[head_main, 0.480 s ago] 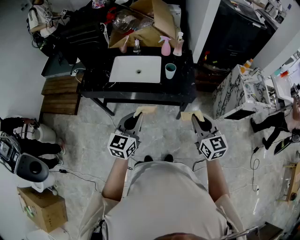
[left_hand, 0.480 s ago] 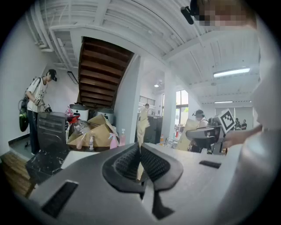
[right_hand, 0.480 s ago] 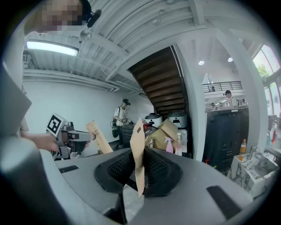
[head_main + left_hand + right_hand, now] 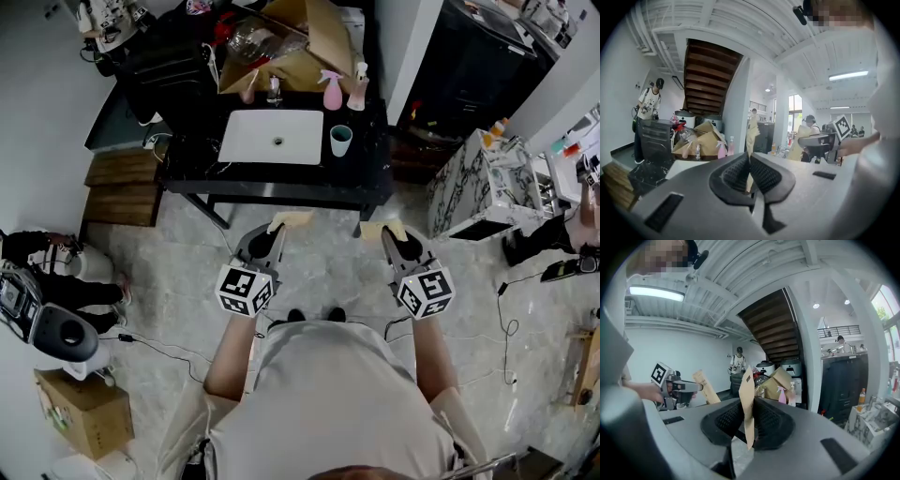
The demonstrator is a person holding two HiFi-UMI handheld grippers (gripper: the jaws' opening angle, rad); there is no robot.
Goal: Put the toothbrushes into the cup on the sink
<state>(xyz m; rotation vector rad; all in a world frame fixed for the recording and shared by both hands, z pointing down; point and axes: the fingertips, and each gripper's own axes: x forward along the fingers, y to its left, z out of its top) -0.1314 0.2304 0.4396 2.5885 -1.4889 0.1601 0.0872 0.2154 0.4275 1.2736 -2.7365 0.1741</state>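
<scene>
Cardboard sleeve (image 4: 748,404) between ribbed pads (image 4: 725,420)

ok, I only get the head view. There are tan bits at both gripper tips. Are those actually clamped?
Observer: Yes. The left gripper is shut on a thin tan pack, seen edge-on and standing up between the pads.
Operator: And the right?
Observer: The right gripper is shut on a flat tan pack, and the pack's lower end pokes out below the pads.
Operator: Can you tell which end is up?
Observer: That pack has a small dark slot near its upper end.
</scene>
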